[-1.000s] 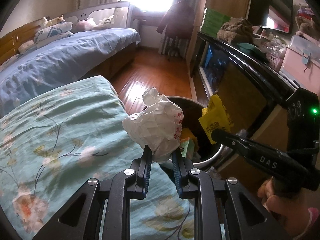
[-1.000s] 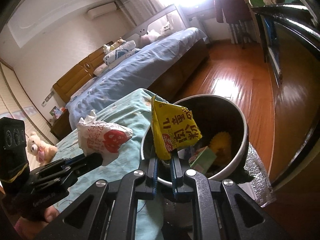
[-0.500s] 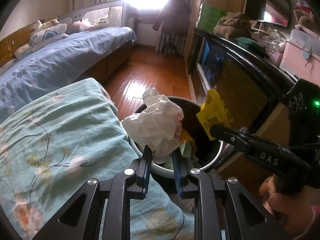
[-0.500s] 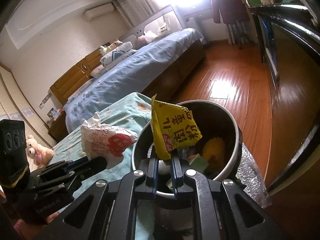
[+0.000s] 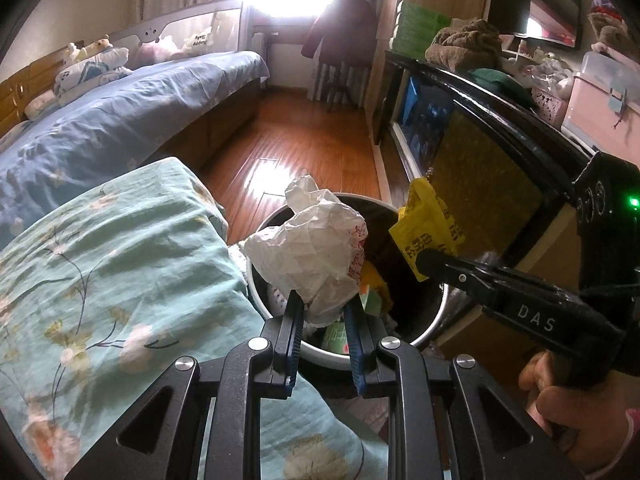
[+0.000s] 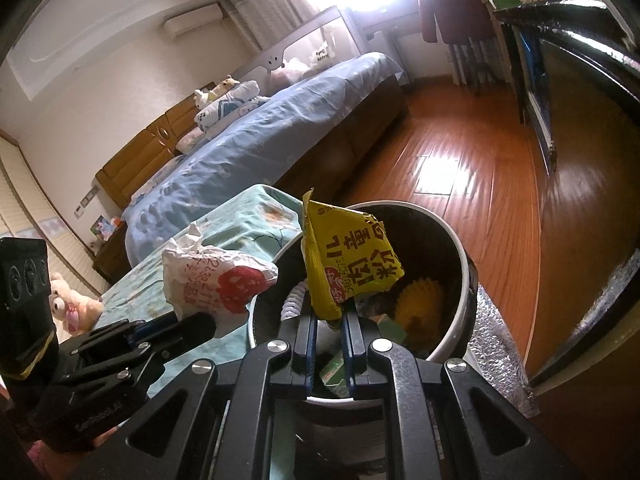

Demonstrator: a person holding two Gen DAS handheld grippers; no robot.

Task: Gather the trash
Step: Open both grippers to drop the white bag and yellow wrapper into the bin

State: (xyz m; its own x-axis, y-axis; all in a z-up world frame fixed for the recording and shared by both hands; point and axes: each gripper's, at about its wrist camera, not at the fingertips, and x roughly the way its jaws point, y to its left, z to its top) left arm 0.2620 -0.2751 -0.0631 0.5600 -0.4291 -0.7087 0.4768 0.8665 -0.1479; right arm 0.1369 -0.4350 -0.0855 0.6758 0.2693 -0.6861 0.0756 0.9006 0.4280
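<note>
here, two hand-held grippers hold pieces of trash over a round bin in a bedroom. the left gripper (image 5: 322, 312) has its two blue-padded fingers pinching the lower end of a crumpled white paper bag (image 5: 310, 250) with red print on it. the bag stands up from the fingers and hangs over the near left part of the bin (image 5: 430, 326), which has a pale rim and a dark inside.

the right gripper (image 6: 329, 320) has its jaws pressed close together on the bottom corner of a yellow wrapper (image 6: 348, 262) with dark lettering. the wrapper stands upright above the near side of the bin's opening. in the left wrist view the right gripper reaches in from the right, with the person's hand (image 5: 576, 404) on its grip at the lower right. in the right wrist view the left gripper comes in from the lower left, with the paper bag just left of the bin rim.

inside the bin lie other scraps: a yellow spiky ball (image 6: 418, 306), something green and boxy (image 6: 334, 372), and a white ridged piece near the left wall.

to the left of the bin, touching or almost touching it, is a bed edge covered by a teal quilt (image 5: 100, 280) with a flower pattern. farther off is a second bed with a blue cover (image 5: 120, 120), pillows and soft toys at its head. a wooden floor (image 5: 296, 148) runs to a bright window far away. a dark cabinet (image 5: 480, 140) stands on the right.
</note>
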